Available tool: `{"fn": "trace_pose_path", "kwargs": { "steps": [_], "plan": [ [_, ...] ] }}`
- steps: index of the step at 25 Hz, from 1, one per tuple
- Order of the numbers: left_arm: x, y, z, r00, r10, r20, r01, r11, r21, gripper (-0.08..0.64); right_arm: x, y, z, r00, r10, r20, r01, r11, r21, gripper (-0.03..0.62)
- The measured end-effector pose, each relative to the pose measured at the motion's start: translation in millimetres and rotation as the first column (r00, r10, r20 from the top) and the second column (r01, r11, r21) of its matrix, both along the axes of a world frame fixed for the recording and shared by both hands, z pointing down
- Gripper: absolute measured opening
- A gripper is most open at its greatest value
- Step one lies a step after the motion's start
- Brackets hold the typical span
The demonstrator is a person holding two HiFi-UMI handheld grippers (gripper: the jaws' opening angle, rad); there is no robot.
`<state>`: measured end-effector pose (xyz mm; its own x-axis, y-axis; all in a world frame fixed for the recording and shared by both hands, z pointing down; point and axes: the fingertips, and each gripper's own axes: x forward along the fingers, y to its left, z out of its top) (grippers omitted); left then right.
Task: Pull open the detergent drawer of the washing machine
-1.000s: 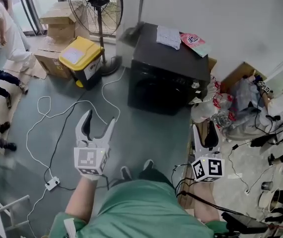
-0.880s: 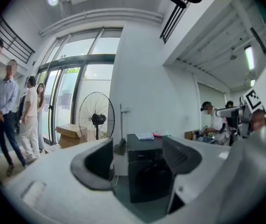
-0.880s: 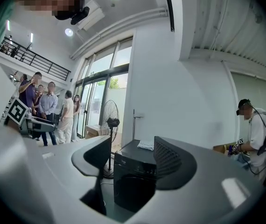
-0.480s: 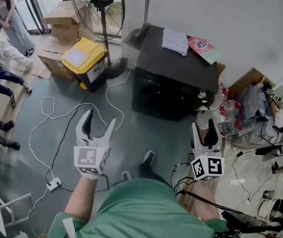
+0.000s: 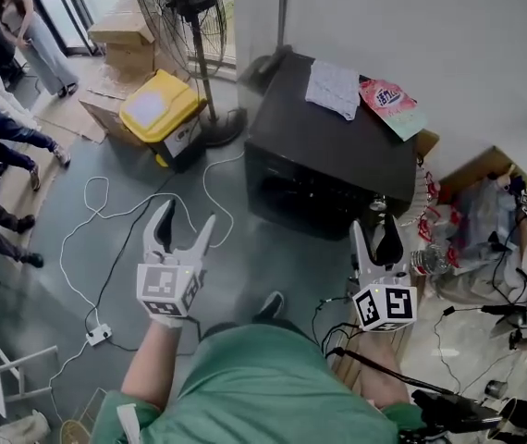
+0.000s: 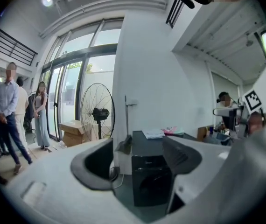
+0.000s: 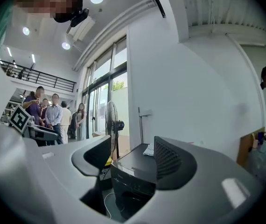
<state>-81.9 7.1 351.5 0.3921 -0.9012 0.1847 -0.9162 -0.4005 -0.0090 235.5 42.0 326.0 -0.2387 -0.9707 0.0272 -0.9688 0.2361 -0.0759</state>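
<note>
The black washing machine [image 5: 337,146] stands against the white wall, its dark front [image 5: 314,197] facing me; I cannot pick out the detergent drawer on it. A white paper [image 5: 333,86] and a pink packet [image 5: 388,100] lie on its top. My left gripper [image 5: 185,218] is held over the grey floor, short of the machine's left front corner, jaws wide apart and empty. My right gripper [image 5: 374,232] hovers just before the machine's right front corner, open and empty. Between the jaws, the left gripper view [image 6: 137,157] shows the machine [image 6: 151,181] ahead. So does the right gripper view [image 7: 133,160], with the machine [image 7: 133,176] closer.
A yellow-lidded bin [image 5: 157,109], a standing fan [image 5: 189,7] and cardboard boxes [image 5: 129,35] stand left of the machine. A white cable [image 5: 106,211] loops over the floor to a power strip [image 5: 97,336]. People [image 5: 5,54] stand at far left. Bags and cables [image 5: 485,220] crowd the right.
The washing machine has grown larger and nearer in the head view as both grippers moved forward toward it. Both pairs of jaws stay apart as before.
</note>
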Motion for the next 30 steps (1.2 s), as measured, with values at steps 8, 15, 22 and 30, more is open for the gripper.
{"fn": "trace_pose_path", "kwargs": {
  "steps": [8,15,22,30],
  "plan": [
    [35,-39,18,1.000,-0.010,0.000,0.010,0.998,-0.054,0.331,34,-50,17,0.999,-0.030,0.045,0.031,0.999,-0.019,0.272],
    [39,-83,53,0.997,0.056,-0.056,-0.063,0.990,-0.125,0.331,34,-77,28,0.999,0.000,0.049,0.002,0.999,-0.049,0.272],
    [57,-137,117,0.935,0.250,-0.251,-0.310,0.920,-0.238,0.331,32,-100,21,0.997,0.082,0.002,-0.082,0.995,-0.053,0.272],
    [91,-176,209,0.770,0.506,-0.390,-0.633,0.686,-0.360,0.333,7,-129,23,0.984,0.176,-0.036,-0.179,0.980,-0.086,0.272]
  ]
}}
